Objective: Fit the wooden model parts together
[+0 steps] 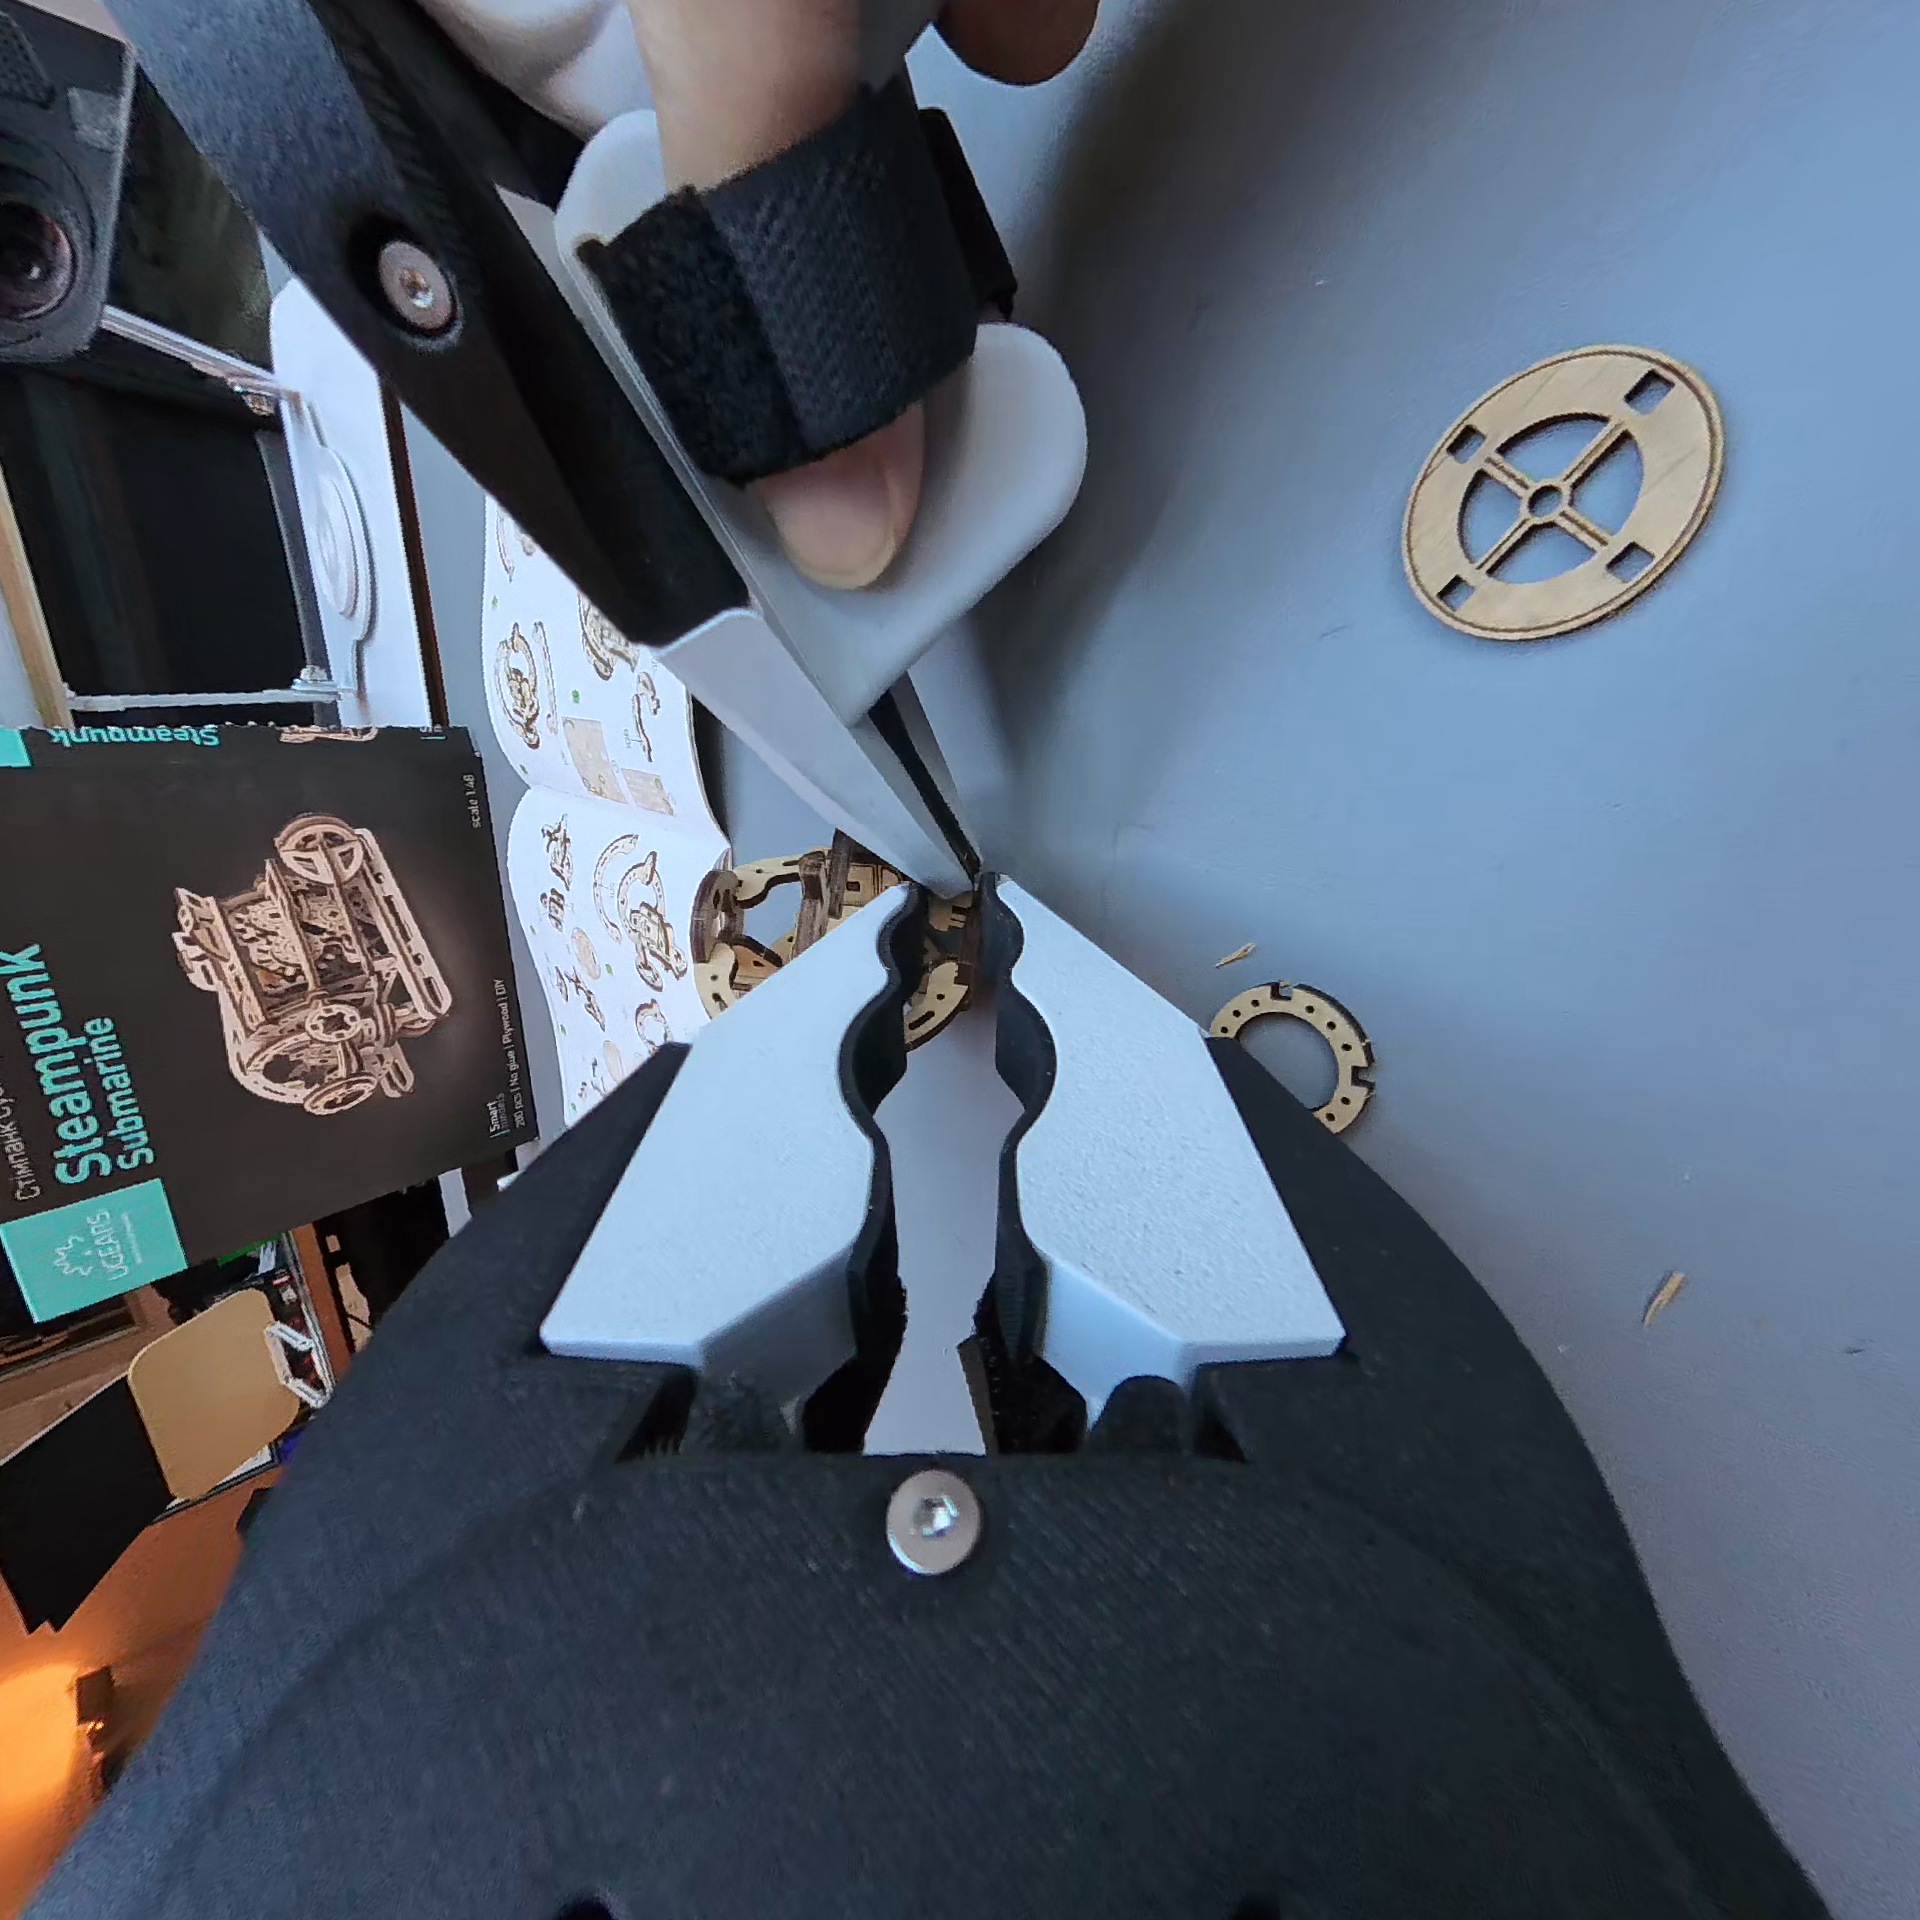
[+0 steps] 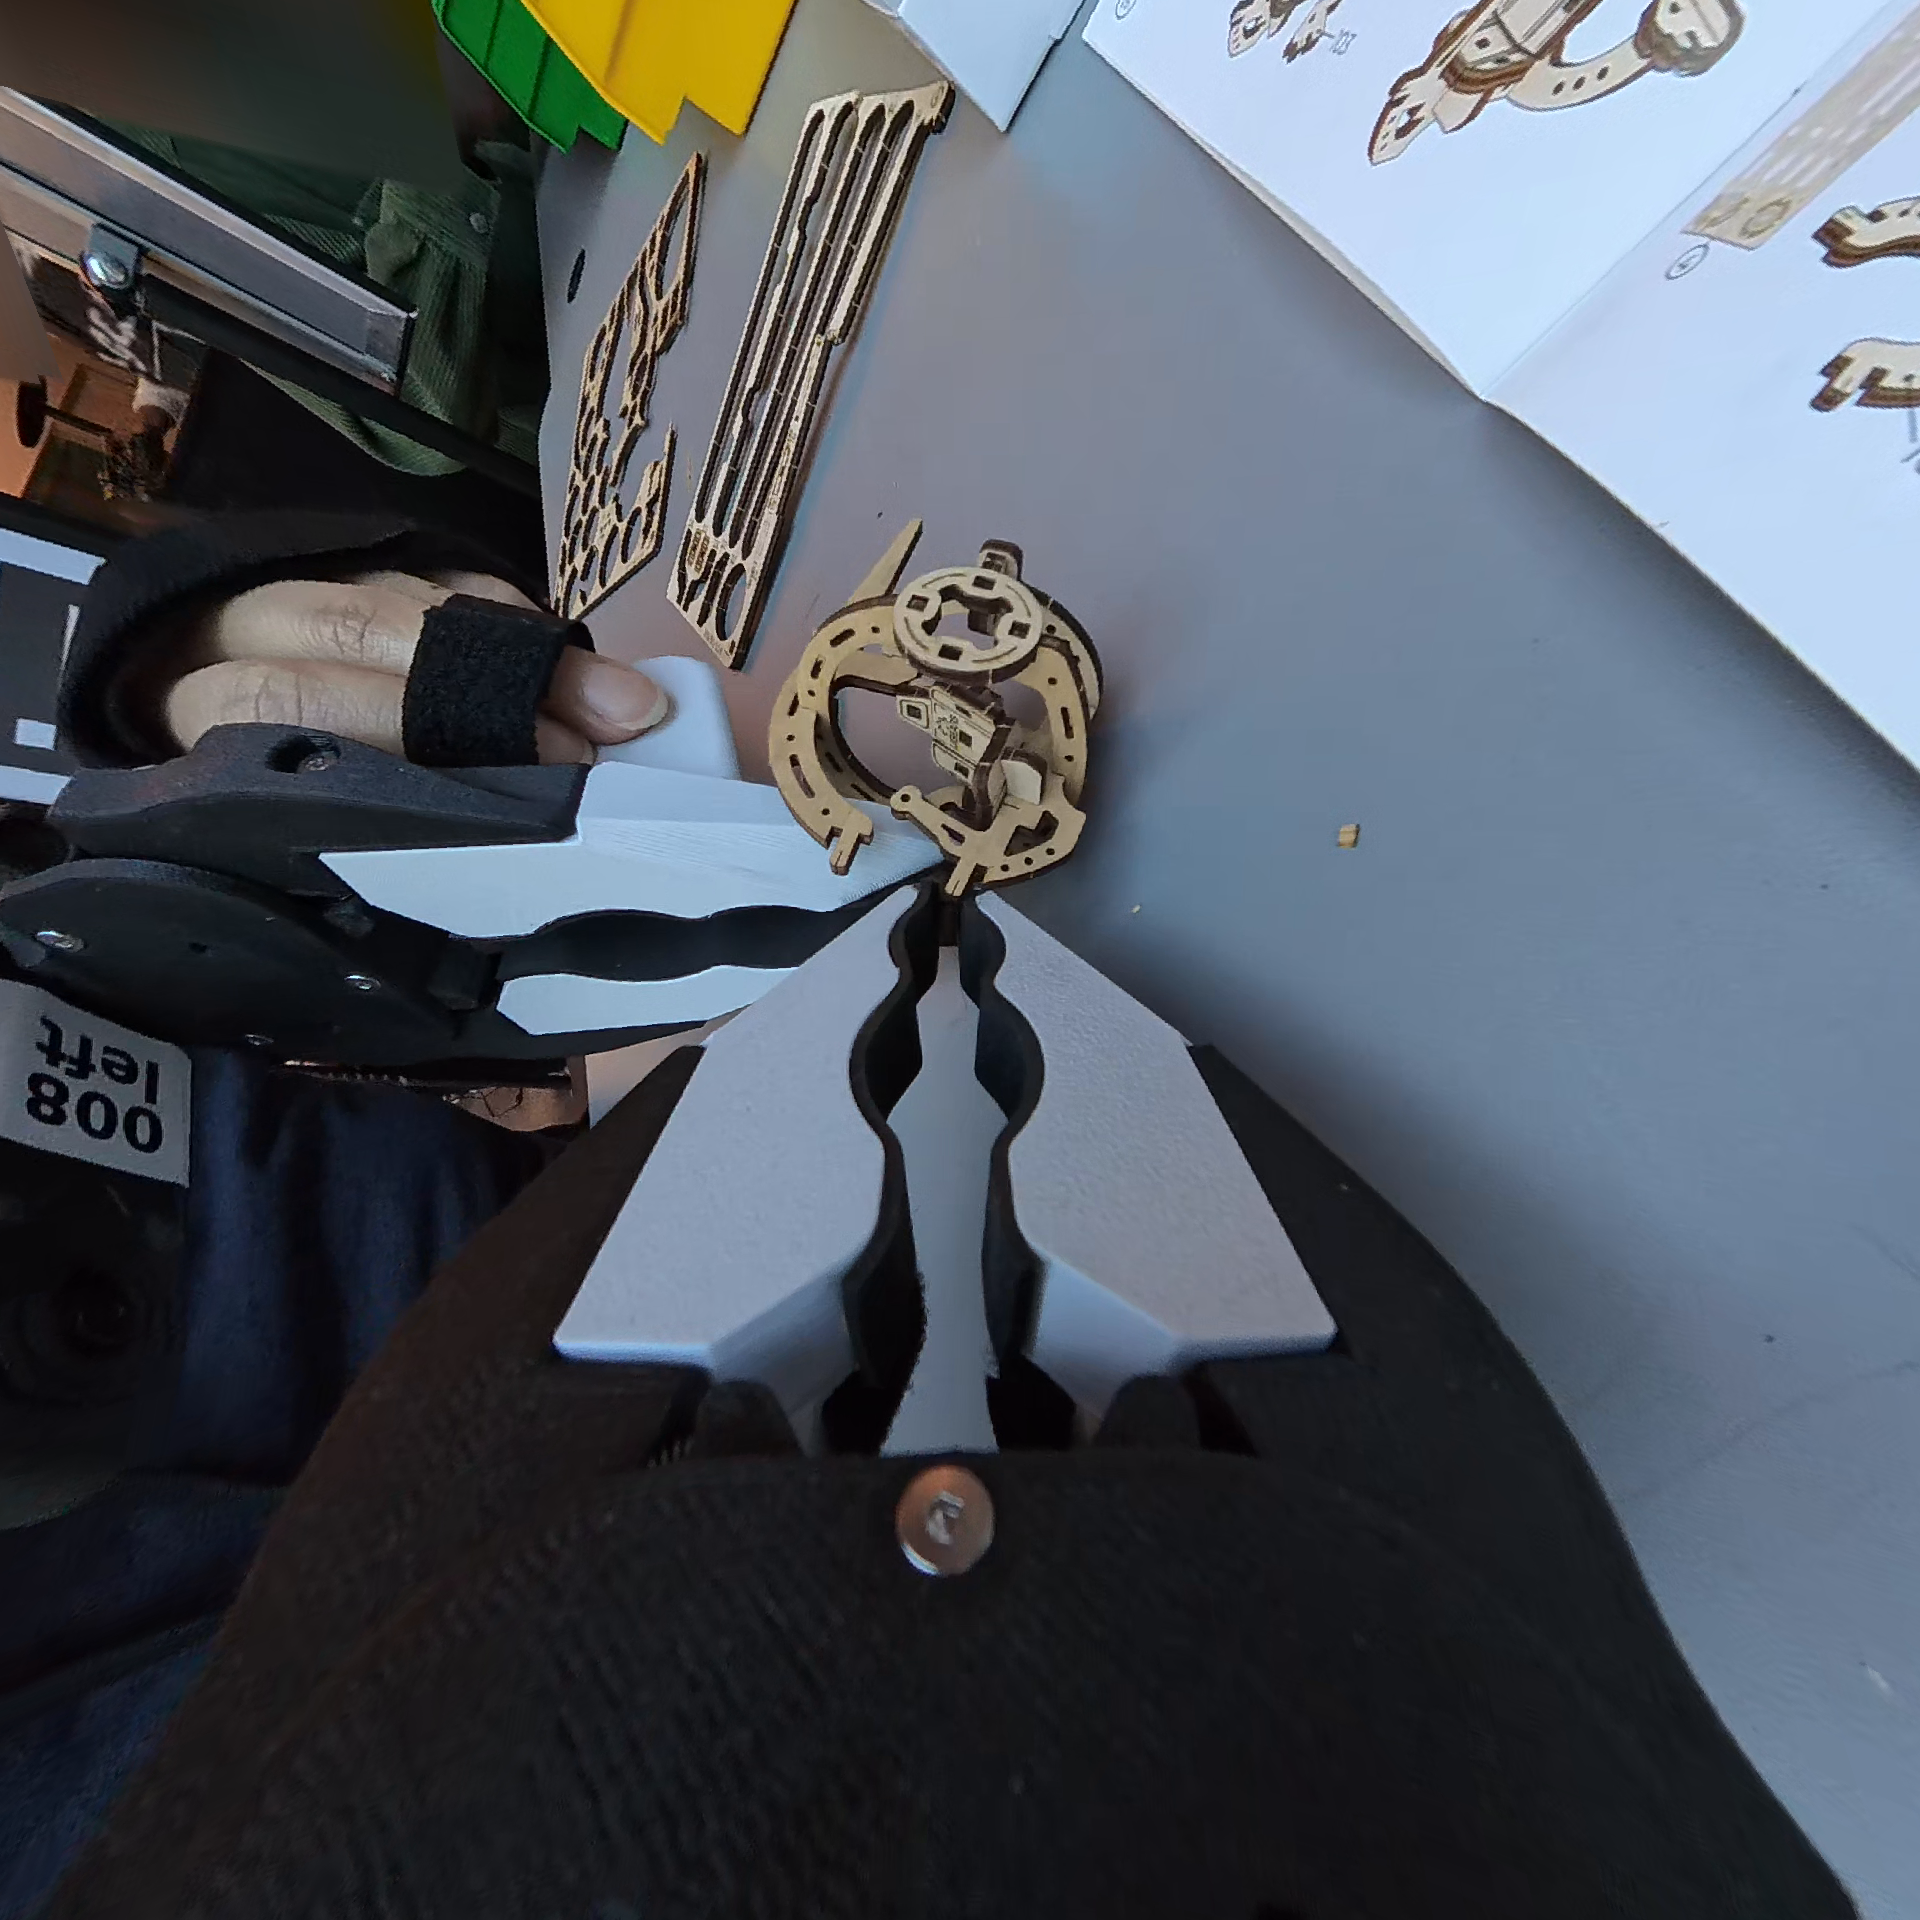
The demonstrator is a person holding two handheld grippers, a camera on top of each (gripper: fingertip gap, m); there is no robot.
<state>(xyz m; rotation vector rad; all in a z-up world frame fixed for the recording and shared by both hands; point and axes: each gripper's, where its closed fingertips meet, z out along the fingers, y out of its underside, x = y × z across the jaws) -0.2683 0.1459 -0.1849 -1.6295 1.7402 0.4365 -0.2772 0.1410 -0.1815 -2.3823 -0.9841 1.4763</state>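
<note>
Both claws nearly closed, left gripper and right gripper apparently pinching the wooden assembly; printed kit box nearby.

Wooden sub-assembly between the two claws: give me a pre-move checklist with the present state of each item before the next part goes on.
1. Right claw closed on the lower edge of the wooden sub-assembly: ok.
2. Left claw closed on the same sub-assembly: ok, its tips are pinched on a rim in the left wrist view.
3. Sub-assembly lifted off the grey table: cannot tell.
4. Loose parts within sight: ok, a spoked disc and a notched ring lie flat on the table.
5. Instruction booklet open: ok.
6. Which part goes on next: cannot tell.
</note>
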